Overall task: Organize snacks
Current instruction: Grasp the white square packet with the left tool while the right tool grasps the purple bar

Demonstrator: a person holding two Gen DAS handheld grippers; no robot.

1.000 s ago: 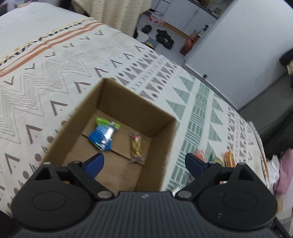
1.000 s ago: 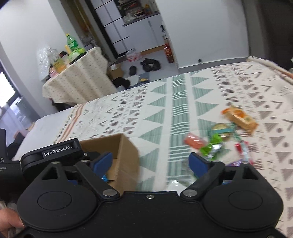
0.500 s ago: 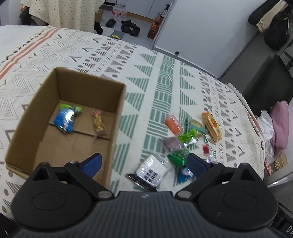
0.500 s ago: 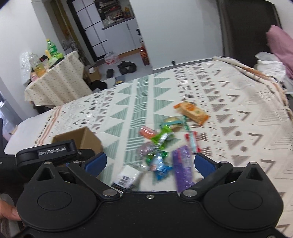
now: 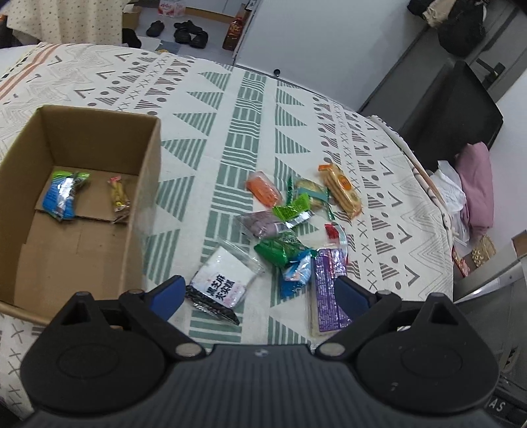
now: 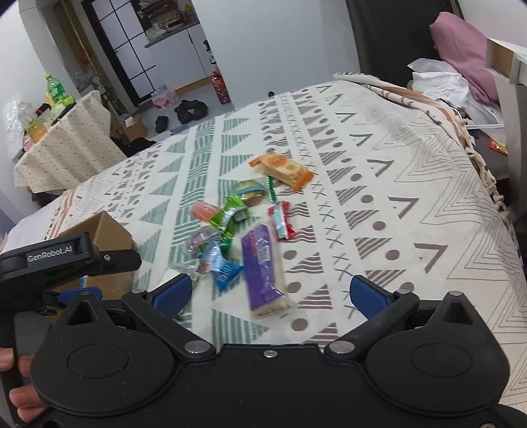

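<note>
An open cardboard box stands on the patterned bedspread at the left; inside lie a blue-green packet and a small yellow packet. A pile of snacks lies to its right: a white packet, a purple bar, a green packet, an orange packet and an orange cracker pack. My left gripper is open and empty above the pile's near edge. My right gripper is open and empty, hovering over the purple bar. The box corner shows at the left.
The bedspread extends right to a fringed edge. A pink pillow and white bags lie beyond it. A cloth-covered table with bottles stands far left. Shoes lie on the floor.
Both grippers have swung right, away from over the box, to the snack pile. Both stay open and empty.
</note>
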